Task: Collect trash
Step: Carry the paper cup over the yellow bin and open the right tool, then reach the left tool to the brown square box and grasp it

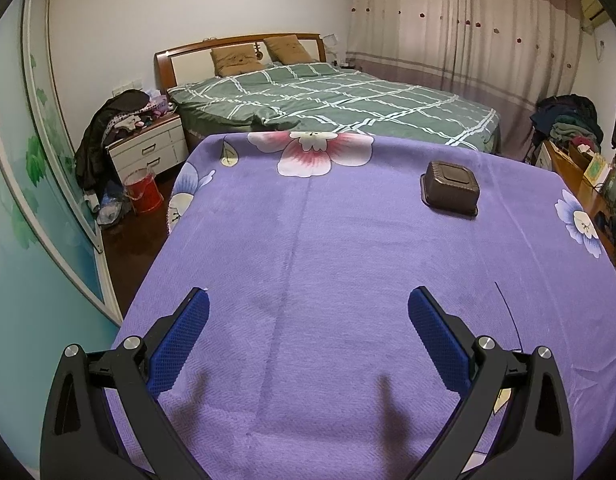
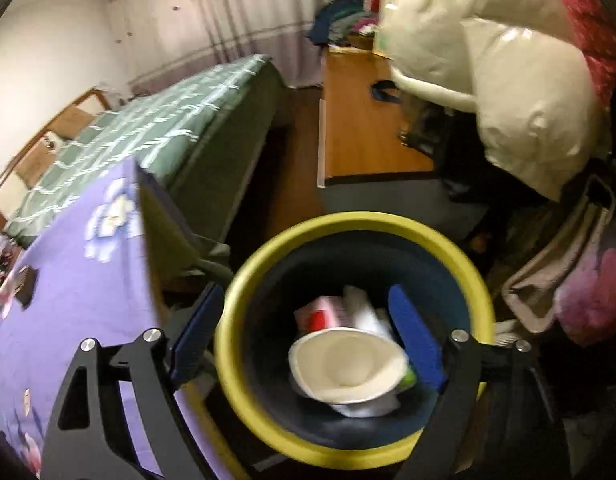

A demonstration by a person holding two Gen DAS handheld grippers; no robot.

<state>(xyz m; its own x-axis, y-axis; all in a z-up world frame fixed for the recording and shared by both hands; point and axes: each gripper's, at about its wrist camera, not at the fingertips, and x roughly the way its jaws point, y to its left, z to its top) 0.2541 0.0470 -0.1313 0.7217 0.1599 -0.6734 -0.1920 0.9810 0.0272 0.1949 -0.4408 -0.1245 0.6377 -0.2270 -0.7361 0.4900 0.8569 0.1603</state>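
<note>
In the left wrist view a dark brown plastic food container (image 1: 450,193) lies upside down on the purple flowered cloth (image 1: 308,248) of the table, far right. My left gripper (image 1: 308,308) is open and empty, low over the near part of the cloth. In the right wrist view my right gripper (image 2: 308,312) is open and empty above a yellow-rimmed dark bin (image 2: 243,300) beside the table. In the bin lie a white paper bowl (image 2: 344,364), a red and white package (image 2: 320,316) and crumpled white paper. The brown container also shows at the left edge (image 2: 25,286).
A bed with a green checked cover (image 1: 328,104) stands behind the table. A white nightstand (image 1: 147,148) piled with clothes and a red bucket (image 1: 141,192) are at left. A wooden desk (image 2: 360,120), a cream puffer jacket (image 2: 508,80) and piled bedding crowd the right.
</note>
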